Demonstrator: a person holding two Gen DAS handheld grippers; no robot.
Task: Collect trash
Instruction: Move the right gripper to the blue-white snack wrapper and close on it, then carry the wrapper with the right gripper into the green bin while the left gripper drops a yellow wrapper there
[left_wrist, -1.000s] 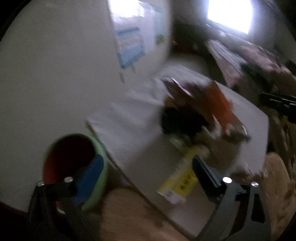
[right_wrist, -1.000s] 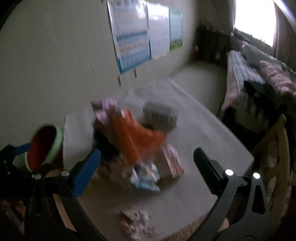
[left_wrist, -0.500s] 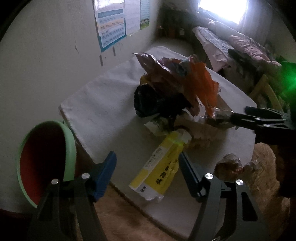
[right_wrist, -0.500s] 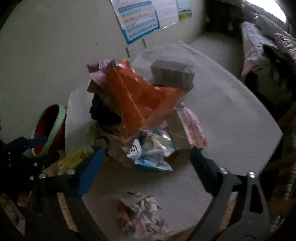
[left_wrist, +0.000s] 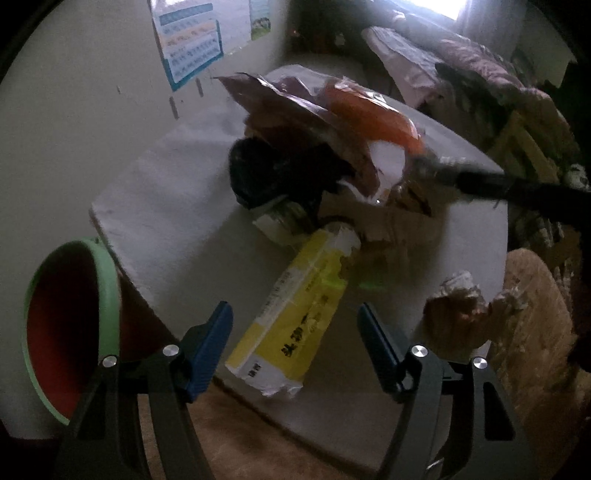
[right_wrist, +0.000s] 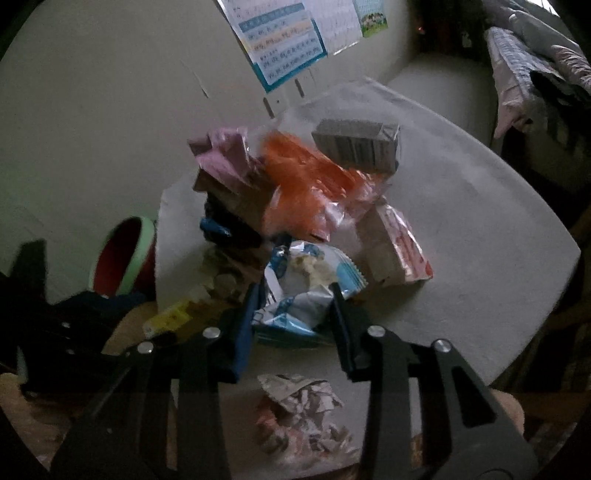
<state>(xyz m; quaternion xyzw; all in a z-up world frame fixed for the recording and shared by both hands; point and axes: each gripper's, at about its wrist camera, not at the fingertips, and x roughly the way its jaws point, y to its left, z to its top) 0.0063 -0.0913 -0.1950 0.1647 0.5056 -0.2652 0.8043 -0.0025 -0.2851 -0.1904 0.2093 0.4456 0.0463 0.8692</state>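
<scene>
A heap of trash lies on a white table (left_wrist: 177, 192): an orange plastic bag (right_wrist: 306, 177), a black bag (left_wrist: 266, 173), a yellow carton (left_wrist: 295, 317), a blue-and-white snack wrapper (right_wrist: 306, 280), a pink-and-white packet (right_wrist: 399, 243), a grey box (right_wrist: 358, 144) and a crumpled paper ball (right_wrist: 299, 410). My left gripper (left_wrist: 295, 336) is open, its fingers either side of the yellow carton's near end. My right gripper (right_wrist: 293, 306) is partly closed with its fingers around the snack wrapper; contact is unclear. A green-rimmed red bin (left_wrist: 70, 325) stands left of the table.
A wall with posters (right_wrist: 284, 40) runs behind the table. A bed with clothes (right_wrist: 535, 59) stands at the back right. A wooden chair (left_wrist: 532, 147) is beyond the table. Another crumpled paper (left_wrist: 458, 306) lies at the table's near right edge.
Both grippers moved closer to the heap. My left gripper now straddles the yellow carton. My right gripper narrowed around the snack wrapper.
</scene>
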